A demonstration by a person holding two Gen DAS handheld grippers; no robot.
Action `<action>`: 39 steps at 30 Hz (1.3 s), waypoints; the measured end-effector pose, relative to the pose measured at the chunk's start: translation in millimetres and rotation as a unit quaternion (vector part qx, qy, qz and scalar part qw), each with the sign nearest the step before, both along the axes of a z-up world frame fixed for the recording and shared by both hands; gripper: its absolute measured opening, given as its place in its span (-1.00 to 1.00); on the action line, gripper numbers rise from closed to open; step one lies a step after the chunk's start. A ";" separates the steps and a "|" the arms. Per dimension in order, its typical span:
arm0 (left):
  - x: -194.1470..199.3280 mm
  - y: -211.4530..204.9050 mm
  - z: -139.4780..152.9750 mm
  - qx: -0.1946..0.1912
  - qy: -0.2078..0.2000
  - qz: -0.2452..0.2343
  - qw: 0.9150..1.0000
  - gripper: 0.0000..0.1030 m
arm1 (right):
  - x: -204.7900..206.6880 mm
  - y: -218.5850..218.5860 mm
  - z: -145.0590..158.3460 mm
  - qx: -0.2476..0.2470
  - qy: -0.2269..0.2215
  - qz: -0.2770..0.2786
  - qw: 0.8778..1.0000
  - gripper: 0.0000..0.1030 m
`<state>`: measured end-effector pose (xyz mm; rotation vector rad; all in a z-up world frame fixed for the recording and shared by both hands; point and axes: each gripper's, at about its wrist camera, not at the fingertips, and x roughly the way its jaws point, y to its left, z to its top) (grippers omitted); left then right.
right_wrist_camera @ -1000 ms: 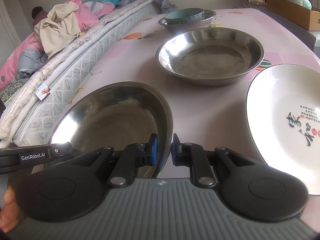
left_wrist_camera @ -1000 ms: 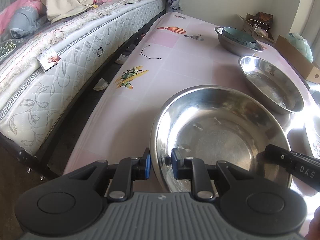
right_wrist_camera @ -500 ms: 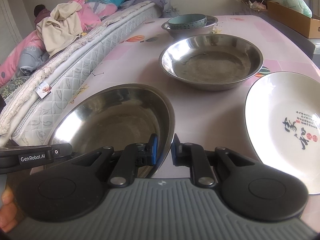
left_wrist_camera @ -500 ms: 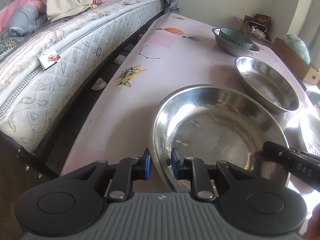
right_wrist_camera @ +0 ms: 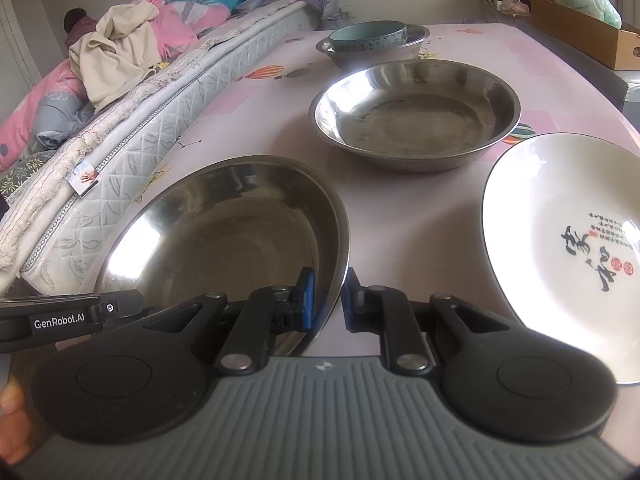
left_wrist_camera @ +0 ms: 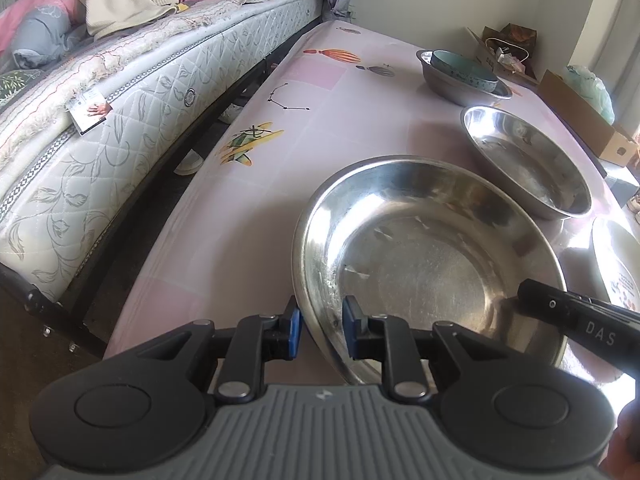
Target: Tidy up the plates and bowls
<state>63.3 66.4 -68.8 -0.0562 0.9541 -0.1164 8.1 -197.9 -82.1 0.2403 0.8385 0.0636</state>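
Both grippers pinch the rim of one steel pan (left_wrist_camera: 432, 256). Low in the left wrist view, the left gripper (left_wrist_camera: 320, 326) has its blue pads on either side of the pan's near-left rim, one pad outside the wall and one inside, clamped on the metal. At the lower centre of the right wrist view, the right gripper (right_wrist_camera: 326, 300) clamps the pan's right rim the same way, left pad inside the pan (right_wrist_camera: 224, 240), right pad outside. Each view shows the other gripper's black finger at the frame's edge: lower right in the left view, lower left in the right.

The pan fills the lower middle of both views, over a pink table (left_wrist_camera: 256, 184); whether its base touches the table I cannot tell. Above it in the right view, near but apart, sits a second steel pan (right_wrist_camera: 416, 116). Farther up, a teal bowl (right_wrist_camera: 368, 36) rests inside a steel bowl (right_wrist_camera: 412, 46). At the right edge lies a white plate (right_wrist_camera: 560, 240) with black and red writing, just beside the held pan.

A mattress (left_wrist_camera: 120, 120) runs along the left of both views, with heaped clothes (right_wrist_camera: 116, 52) on it. A cardboard box (right_wrist_camera: 580, 28) stands at the upper right.
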 end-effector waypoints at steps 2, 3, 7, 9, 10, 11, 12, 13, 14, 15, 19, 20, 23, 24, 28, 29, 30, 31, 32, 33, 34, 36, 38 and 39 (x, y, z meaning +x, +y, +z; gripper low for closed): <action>1.3 3.3 1.3 -0.008 -0.005 0.003 1.000 -0.36 | 0.8 -1.0 0.6 0.001 -0.001 -0.001 1.000 -0.72; 1.6 6.3 2.2 -0.014 -0.010 0.008 1.000 -0.29 | 1.1 -1.9 0.7 0.002 -0.001 -0.002 1.000 -0.72; 10.9 14.5 4.5 -0.022 -0.018 0.015 0.999 -0.17 | 4.2 -5.6 1.3 0.004 -0.002 -0.007 1.000 -0.72; 18.2 19.0 2.7 -0.031 -0.014 0.020 0.999 -0.17 | 6.6 -6.9 2.0 0.003 -0.006 -0.009 1.000 -0.72; 21.1 20.6 1.8 -0.034 -0.013 0.022 0.999 -0.18 | 7.9 -7.4 2.4 0.003 -0.008 -0.009 1.000 -0.72; 24.0 21.6 0.8 -0.037 -0.013 0.024 0.999 -0.18 | 9.8 -8.0 2.5 0.003 -0.010 -0.010 1.000 -0.72; 26.9 22.5 -0.4 -0.040 -0.013 0.025 0.999 -0.18 | 11.5 -8.7 2.4 0.004 -0.011 -0.010 1.000 -0.72; 29.1 22.6 -1.7 -0.043 -0.011 0.025 0.999 -0.20 | 13.5 -9.3 1.7 0.004 -0.012 -0.010 1.000 -0.72; 30.9 22.5 -2.8 -0.045 -0.009 0.025 0.999 -0.21 | 15.3 -9.8 0.7 0.005 -0.011 -0.010 1.000 -0.72; 31.7 21.9 -3.5 -0.048 -0.010 0.025 0.998 -0.21 | 17.1 -10.3 -0.3 0.007 -0.010 -0.010 1.000 -0.72; 32.7 20.6 -3.0 -0.078 -0.002 0.013 0.997 -0.48 | 22.5 -8.0 -2.5 0.017 -0.006 0.000 1.000 -0.68; 32.0 20.4 -2.5 -0.081 -0.001 0.015 0.997 -0.47 | 23.3 -6.4 -2.3 0.015 -0.006 0.002 1.000 -0.67; 27.2 21.0 -0.5 -0.076 -0.004 0.019 0.997 -0.47 | 24.1 -5.2 -2.2 0.022 -0.002 0.006 1.000 -0.66; 25.3 22.2 -0.1 -0.078 -0.003 0.020 0.997 -0.47 | 23.7 -5.9 -2.2 0.028 0.000 0.006 1.000 -0.65; 15.2 26.5 2.7 -0.080 -0.002 0.021 0.997 -0.47 | 19.5 -5.9 -0.6 0.036 0.002 0.009 0.999 -0.65; 12.4 26.9 3.4 -0.078 -0.003 0.021 0.997 -0.47 | 17.8 -5.4 0.1 0.038 0.001 0.011 0.999 -0.65; 9.5 27.3 4.1 -0.077 -0.004 0.022 0.997 -0.47 | 16.5 -4.9 0.7 0.039 0.001 0.012 0.999 -0.65; 6.7 27.2 4.6 -0.076 -0.004 0.022 0.997 -0.47 | 15.0 -4.1 1.5 0.039 0.001 0.014 0.999 -0.64; 4.0 26.9 4.8 -0.075 -0.005 0.021 0.997 -0.47 | 13.7 -3.7 2.2 0.038 0.001 0.016 0.999 -0.64; 1.3 26.4 4.8 -0.073 -0.006 0.020 0.997 -0.47 | 12.6 -3.5 2.8 0.036 0.001 0.017 0.999 -0.64; -1.2 25.7 4.7 -0.073 -0.006 0.019 0.997 -0.47 | 11.1 -3.6 3.2 0.035 0.002 0.018 0.999 -0.64; -4.8 24.5 4.0 -0.072 -0.007 0.019 0.997 -0.47 | 9.3 -4.4 3.4 0.033 0.004 0.017 0.999 -0.64; -7.1 23.0 3.5 -0.069 -0.009 0.017 0.997 -0.47 | 7.9 -5.2 3.2 0.031 0.004 0.015 0.999 -0.64; -7.6 22.2 3.6 -0.068 -0.009 0.016 0.998 -0.47 | 7.4 -5.4 3.6 0.030 0.004 0.014 0.999 -0.64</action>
